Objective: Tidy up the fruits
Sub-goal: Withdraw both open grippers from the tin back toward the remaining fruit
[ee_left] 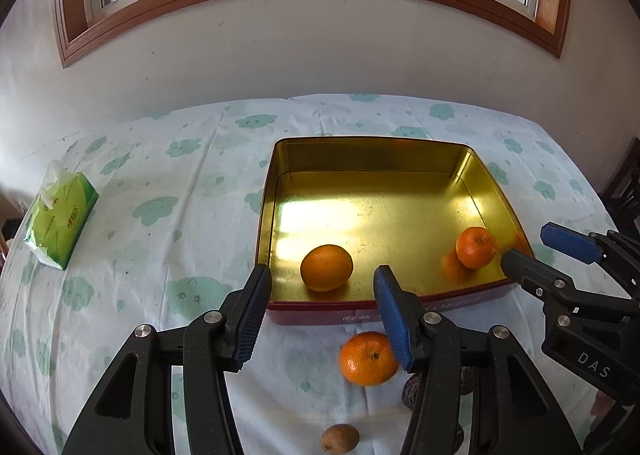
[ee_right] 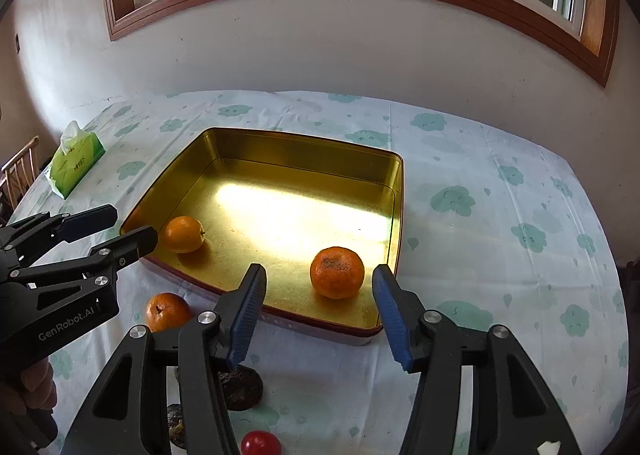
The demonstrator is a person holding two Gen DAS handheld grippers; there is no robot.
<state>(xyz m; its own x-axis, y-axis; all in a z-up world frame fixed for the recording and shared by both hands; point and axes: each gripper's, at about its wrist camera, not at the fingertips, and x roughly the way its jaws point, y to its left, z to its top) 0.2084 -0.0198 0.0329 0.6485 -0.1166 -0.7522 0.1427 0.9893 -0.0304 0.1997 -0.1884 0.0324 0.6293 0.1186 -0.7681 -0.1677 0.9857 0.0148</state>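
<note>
Your left gripper [ee_left: 322, 315] is hanging over the near edge of the gold tin [ee_left: 384, 159], its blue pads spread wide and gripping nothing. In the left wrist view, a smooth orange [ee_left: 327, 267] is sitting inside the tin at about 12 o'clock from your fingertips, just past the red rim. A second, rougher orange [ee_left: 476, 247] is resting in the tin's near right corner, at 2 o'clock.

Your right gripper [ee_right: 318, 313] is also standing open and empty, hovering at the tin's near rim with that rough orange [ee_right: 337, 273] dead ahead between its pads' line of sight, not touching either.

Outside the tin, a third orange [ee_left: 368, 359] is lying on the cloud-print tablecloth [ee_left: 160, 195], just beside your left gripper's right pad. A small brownish fruit [ee_left: 340, 439] is waiting at 6 o'clock, possibly a kiwi, though it's cut off low. Dark wrinkled fruits [ee_right: 240, 387] and a red one [ee_right: 260, 443] are sitting under your right gripper. A green tissue pack [ee_left: 60, 215] is lying at 9 o'clock.
</note>
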